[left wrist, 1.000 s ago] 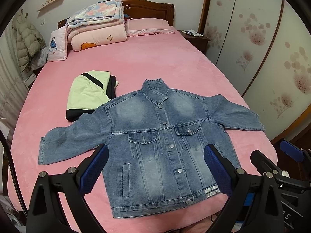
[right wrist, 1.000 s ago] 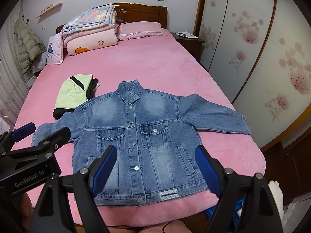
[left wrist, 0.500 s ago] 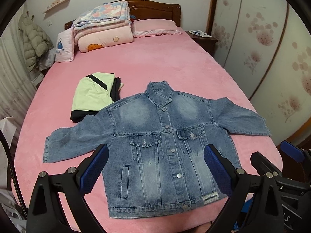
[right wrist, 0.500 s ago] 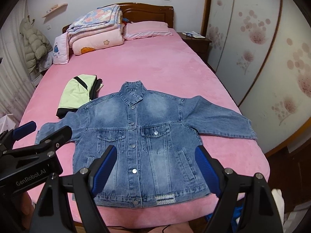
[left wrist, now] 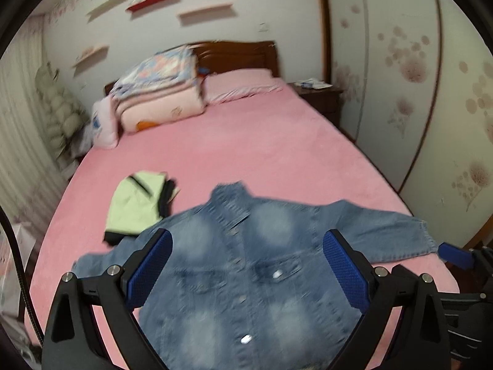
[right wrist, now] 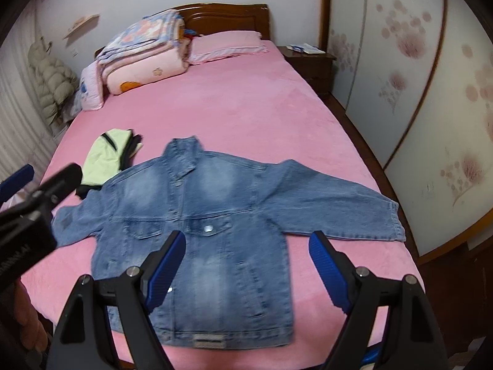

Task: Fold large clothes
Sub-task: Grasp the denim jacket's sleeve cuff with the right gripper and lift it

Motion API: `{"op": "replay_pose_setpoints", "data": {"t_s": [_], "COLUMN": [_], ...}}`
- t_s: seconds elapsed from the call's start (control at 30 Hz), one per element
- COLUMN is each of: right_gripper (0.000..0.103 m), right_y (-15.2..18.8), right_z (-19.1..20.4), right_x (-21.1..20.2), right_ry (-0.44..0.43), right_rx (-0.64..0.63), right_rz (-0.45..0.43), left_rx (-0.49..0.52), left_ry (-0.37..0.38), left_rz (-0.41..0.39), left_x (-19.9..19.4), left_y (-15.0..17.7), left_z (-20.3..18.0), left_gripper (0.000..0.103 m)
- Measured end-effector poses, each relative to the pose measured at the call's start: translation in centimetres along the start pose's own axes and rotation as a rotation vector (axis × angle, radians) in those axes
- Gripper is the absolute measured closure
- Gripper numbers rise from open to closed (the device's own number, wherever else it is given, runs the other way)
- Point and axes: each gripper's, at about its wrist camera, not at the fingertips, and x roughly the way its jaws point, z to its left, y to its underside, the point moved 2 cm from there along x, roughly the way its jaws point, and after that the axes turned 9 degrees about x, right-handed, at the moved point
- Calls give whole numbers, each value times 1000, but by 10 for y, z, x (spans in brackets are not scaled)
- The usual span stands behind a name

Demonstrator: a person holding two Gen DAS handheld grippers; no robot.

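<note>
The denim jacket [right wrist: 212, 215] lay flat and face up on the pink bed [right wrist: 246, 101], buttoned, with its collar toward the headboard [right wrist: 228, 18] and its hem at the foot edge. Both sleeves were spread outward from the body, the one on the wardrobe side reaching almost to the edge of the bed. Just beyond the jacket's other shoulder, a folded pale green garment [right wrist: 106, 157] with black trim rested on the bed, its near edge touching or tucked slightly under the denim; which of the two could not be told.

The left hand-held gripper [left wrist: 246, 265] hung above the jacket's chest, its blue-padded jaws spread wide with nothing between them but the cloth seen far below. The view from that gripper was blurred. The right hand-held gripper [right wrist: 248, 266] hung above the jacket's lower half, toward the wardrobe-side pocket, jaws likewise wide apart and empty. Neither was touching the denim as far as the frames showed. In the right wrist view the left hand-held gripper appeared at the picture's left edge, beside the jacket's far sleeve.

Beyond the jacket, at the headboard end of the bed, sat a stack of folded quilts [right wrist: 144, 49] and a pink pillow [right wrist: 226, 43]. A dark wooden nightstand [right wrist: 311, 61] stood past the jacket on the wardrobe side, next to the bed's head.
</note>
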Motion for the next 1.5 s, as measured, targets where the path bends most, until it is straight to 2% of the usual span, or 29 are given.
{"op": "replay_pose_setpoints", "data": {"t_s": [0.17, 0.27, 0.4, 0.5, 0.67, 0.83, 1.03, 1.1, 1.13, 1.17, 1.2, 1.23, 1.27, 1.37, 1.5], "right_gripper": [20, 20, 20, 20, 20, 20, 22, 25, 29, 42, 49, 59, 77, 88, 89], "right_y": [-15, -20, -24, -21, -6, 18, 41, 42, 41, 40, 38, 36, 34, 20, -13], "right_z": [-79, -128, -190, -237, -320, -382, -408, -410, -412, -412, -412, -413, -414, -414, -378], "right_x": [29, 55, 92, 120, 174, 219, 263, 270, 273, 276, 278, 280, 281, 275, 240], "right_ry": [2, 45, 89, 125, 153, 127, 64, 57, 61, 70, 85, 90, 94, 70, 71], "right_rx": [105, 165, 262, 334, 511, 711, 851, 871, 870, 868, 861, 855, 852, 825, 667], "right_rz": [-1, 6, 22, 17, 42, 116, 182, 167, 154, 141, 134, 132, 126, 97, 8], "left_rx": [30, 46, 81, 105, 171, 230, 249, 250, 251, 251, 247, 243, 237, 206, 140], "left_ry": [69, 94, 98, 100, 94, 127, 164, 176, 181, 185, 189, 192, 196, 207, 225], "left_rz": [-47, -47, -7, 36, 129, 220, 266, 277, 282, 285, 285, 284, 283, 266, 220], "left_x": [39, 81, 153, 205, 286, 335, 356, 357, 358, 360, 358, 357, 355, 345, 316], "left_y": [-34, -49, -57, -53, -29, 0, 19, 20, 21, 21, 20, 19, 17, 9, -4], "left_z": [-74, -122, -186, -229, -296, -349, -375, -373, -374, -372, -371, -369, -366, -349, -298], "left_gripper": [5, 5, 5, 5, 5, 5, 5, 5, 5, 5, 5, 5, 5, 5, 5]}}
